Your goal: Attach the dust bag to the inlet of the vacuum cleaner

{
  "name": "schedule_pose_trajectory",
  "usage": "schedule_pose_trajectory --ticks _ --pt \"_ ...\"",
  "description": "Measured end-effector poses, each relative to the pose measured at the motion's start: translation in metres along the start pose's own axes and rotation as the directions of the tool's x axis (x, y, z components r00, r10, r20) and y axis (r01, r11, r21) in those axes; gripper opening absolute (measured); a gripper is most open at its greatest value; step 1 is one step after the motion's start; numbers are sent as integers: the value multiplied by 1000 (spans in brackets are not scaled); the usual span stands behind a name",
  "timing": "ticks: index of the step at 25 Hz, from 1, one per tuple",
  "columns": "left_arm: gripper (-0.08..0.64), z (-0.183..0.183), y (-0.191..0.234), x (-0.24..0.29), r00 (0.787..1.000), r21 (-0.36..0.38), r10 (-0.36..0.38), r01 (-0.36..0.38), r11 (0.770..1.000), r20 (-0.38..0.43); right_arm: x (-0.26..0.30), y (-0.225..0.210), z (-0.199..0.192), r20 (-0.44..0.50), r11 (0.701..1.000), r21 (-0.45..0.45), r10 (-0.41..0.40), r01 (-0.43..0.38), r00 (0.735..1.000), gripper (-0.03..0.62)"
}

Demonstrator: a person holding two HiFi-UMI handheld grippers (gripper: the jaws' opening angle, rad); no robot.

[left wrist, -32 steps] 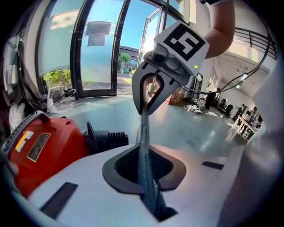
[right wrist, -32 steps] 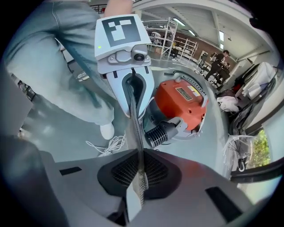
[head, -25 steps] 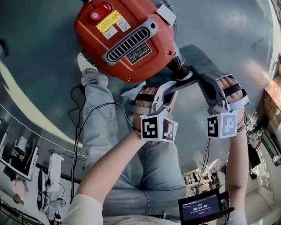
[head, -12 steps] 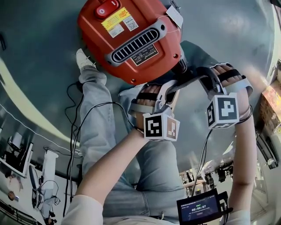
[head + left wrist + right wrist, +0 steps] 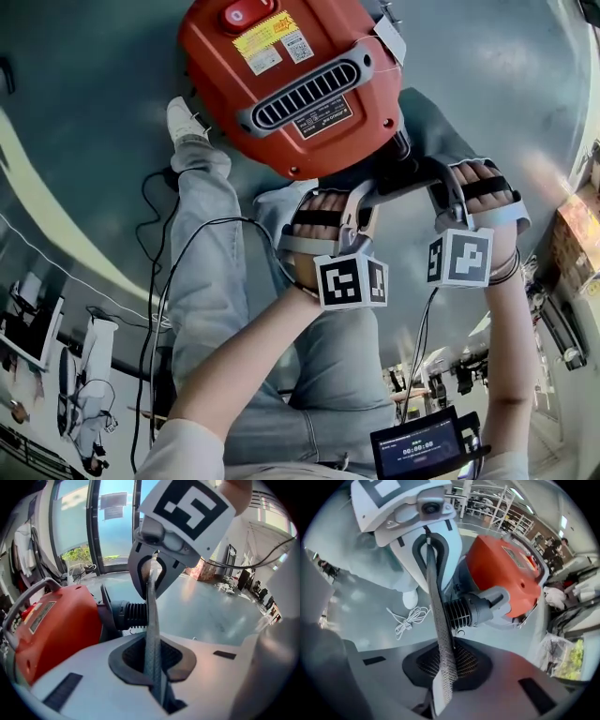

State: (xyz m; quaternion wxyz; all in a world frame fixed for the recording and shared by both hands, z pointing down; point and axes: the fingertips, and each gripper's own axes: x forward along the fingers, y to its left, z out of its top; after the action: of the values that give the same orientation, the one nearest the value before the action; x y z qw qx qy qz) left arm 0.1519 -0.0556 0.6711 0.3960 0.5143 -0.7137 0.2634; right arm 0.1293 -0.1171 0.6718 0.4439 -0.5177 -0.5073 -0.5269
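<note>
Both clamped! The left gripper and right gripper pinch the grey woven dust bag, its edge taut at mid-frame, just beside the red vacuum cleaner's black ribbed inlet. An uneven pull could slip that thin edge free.

At twelve o'clock in the head view, the vacuum cleaner is orange-red, with a grey slatted grille, a yellow label and a red button. The marker cubes are white with black squares. At seven o'clock, the jeans are pale blue.
</note>
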Motion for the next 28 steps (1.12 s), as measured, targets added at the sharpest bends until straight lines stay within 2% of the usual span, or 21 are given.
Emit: schedule_pose_trajectory --ticks 3,6,9,13,15,18,22,23,25,26,28 --pt "23 -3 4 12 999 -79 -40 39 996 -3 15 -2 -6 12 995 91 37 -38 999 32" --pt "24 -11 1 29 992 -177 -121 116 977 -19 5 -3 -2 -20 997 61 52 -51 998 32" --pt "23 -13 -2 28 987 -180 -156 145 973 -47 3 -5 3 -37 996 47 79 -77 996 33" --pt "20 4 7 3 995 -169 -99 95 981 -16 21 -7 -5 16 983 142 117 -119 993 34" --pt "20 7 10 1 997 -168 -82 80 983 -6 20 -5 -8 -1 987 119 107 -106 994 34" --pt "21 -10 5 18 995 -190 -95 89 978 -24 -1 -8 0 -11 992 86 93 -91 996 34" --pt "17 -15 3 22 981 -325 -192 170 931 -37 2 -10 3 -4 984 134 117 -115 993 34" --pt "18 -11 4 15 981 -322 -193 173 931 -29 7 -11 0 9 977 166 135 -135 991 35" --pt "17 -2 8 3 986 -269 -168 160 950 -7 14 -11 -6 3 971 181 155 -153 988 35" --pt "18 -1 9 3 987 -250 -160 155 956 -2 14 -11 -7 -12 977 154 153 -149 988 35" --pt "18 -9 7 15 985 -273 -175 166 948 -10 5 -13 -3 -25 986 95 139 -136 990 34"
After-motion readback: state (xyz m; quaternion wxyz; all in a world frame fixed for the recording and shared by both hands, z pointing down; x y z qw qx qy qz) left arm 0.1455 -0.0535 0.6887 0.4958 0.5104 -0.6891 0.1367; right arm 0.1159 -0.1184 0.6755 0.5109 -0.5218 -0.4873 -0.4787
